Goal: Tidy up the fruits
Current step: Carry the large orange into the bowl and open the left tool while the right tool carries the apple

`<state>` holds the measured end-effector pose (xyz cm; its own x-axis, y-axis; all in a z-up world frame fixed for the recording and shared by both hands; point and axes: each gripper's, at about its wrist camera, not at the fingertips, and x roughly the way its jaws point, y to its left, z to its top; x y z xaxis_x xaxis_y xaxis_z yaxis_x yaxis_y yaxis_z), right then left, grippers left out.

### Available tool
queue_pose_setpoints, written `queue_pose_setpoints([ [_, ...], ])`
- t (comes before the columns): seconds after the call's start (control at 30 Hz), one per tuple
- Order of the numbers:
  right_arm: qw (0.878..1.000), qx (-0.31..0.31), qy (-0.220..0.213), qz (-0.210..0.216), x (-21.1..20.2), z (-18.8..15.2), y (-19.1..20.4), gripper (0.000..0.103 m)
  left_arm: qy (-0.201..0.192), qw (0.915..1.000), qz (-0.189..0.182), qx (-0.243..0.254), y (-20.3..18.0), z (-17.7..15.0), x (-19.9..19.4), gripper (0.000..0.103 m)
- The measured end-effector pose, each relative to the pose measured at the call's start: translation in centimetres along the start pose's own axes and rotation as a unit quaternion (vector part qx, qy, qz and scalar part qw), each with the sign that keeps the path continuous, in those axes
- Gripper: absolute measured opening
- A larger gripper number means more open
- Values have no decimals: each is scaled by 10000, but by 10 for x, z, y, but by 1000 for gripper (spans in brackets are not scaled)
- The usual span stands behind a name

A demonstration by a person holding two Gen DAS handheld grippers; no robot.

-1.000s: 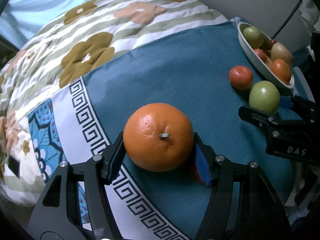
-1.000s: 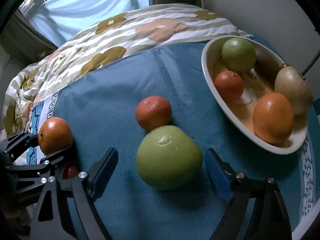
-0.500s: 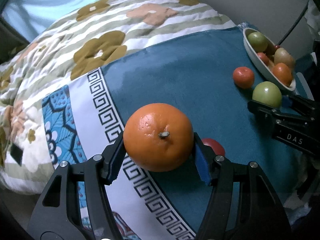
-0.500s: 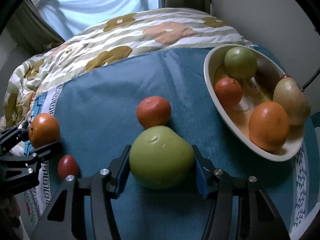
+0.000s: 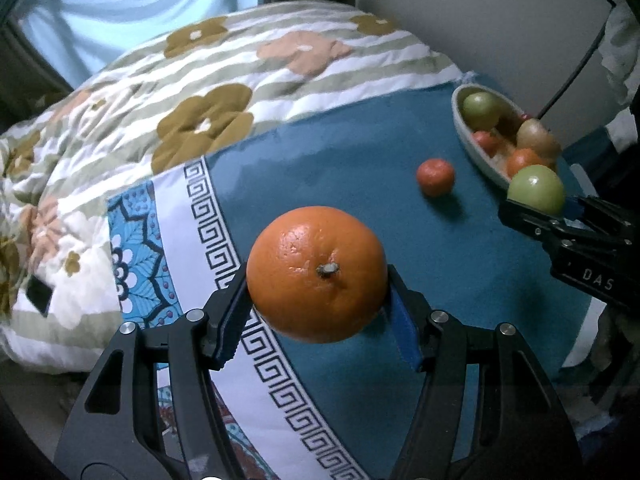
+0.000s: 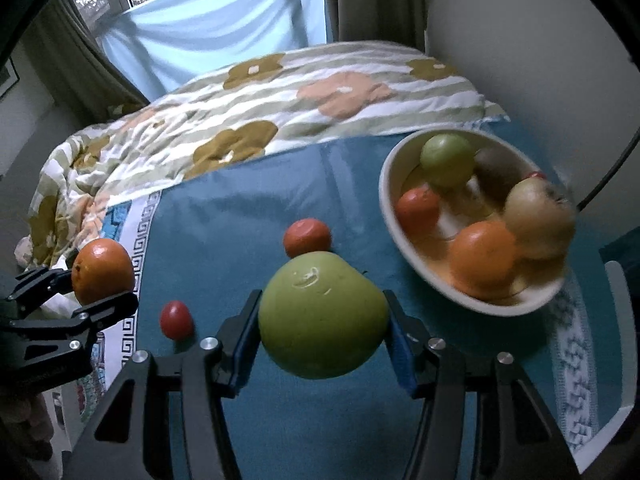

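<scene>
The left gripper (image 5: 318, 312) has its blue pads pressed against both sides of a large orange (image 5: 317, 274), lifted clear above the blue cloth (image 5: 340, 168) near its white patterned border. The right gripper (image 6: 320, 344), whose jaws have just been closing, now clamps a green apple (image 6: 322, 314) between its pads, raised off the cloth too. Just beyond the apple a small tangerine (image 6: 307, 237) lies on the cloth, and a little red fruit (image 6: 175, 319) sits nearer the border. Toward the cloth's far right corner stands a cream bowl (image 6: 400, 236) holding a green apple, two orange fruits and a brownish pear. A floral quilt (image 6: 256, 108) covers the bed behind.
</scene>
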<state>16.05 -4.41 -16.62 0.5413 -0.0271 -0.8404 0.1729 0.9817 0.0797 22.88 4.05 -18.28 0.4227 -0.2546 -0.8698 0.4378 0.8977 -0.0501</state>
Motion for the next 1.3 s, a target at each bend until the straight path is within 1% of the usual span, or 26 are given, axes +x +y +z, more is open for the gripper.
queue_pose_setpoints([
  [0.13, 9999, -11, -106, 96, -19, 7, -18, 52, -177, 9998, 62, -83, -20, 11, -18, 67],
  [0.27, 9994, -194, -143, 235, -33, 19, -43, 52, -333, 9991, 154, -222, -48, 26, -31, 67],
  [0.47, 9984, -397, -176, 369, -43, 37, -84, 52, -466, 9982, 164, -348, -91, 48, -32, 67],
  [0.57, 9977, -488, -163, 439, -44, 47, -104, 52, -514, 9977, 105, -425, -115, 61, -28, 67],
  [0.73, 9962, -674, -157, 534, -39, 64, -134, 52, -530, 9974, 87, -475, -153, 84, -8, 67],
  [0.97, 9945, -818, -138, 640, -25, 84, -170, 52, -428, 9977, 29, -520, -188, 108, 28, 67],
  [1.3, 9932, -911, -32, 722, -7, 94, -204, 52, -204, 9983, 0, -537, -218, 121, 80, 67],
])
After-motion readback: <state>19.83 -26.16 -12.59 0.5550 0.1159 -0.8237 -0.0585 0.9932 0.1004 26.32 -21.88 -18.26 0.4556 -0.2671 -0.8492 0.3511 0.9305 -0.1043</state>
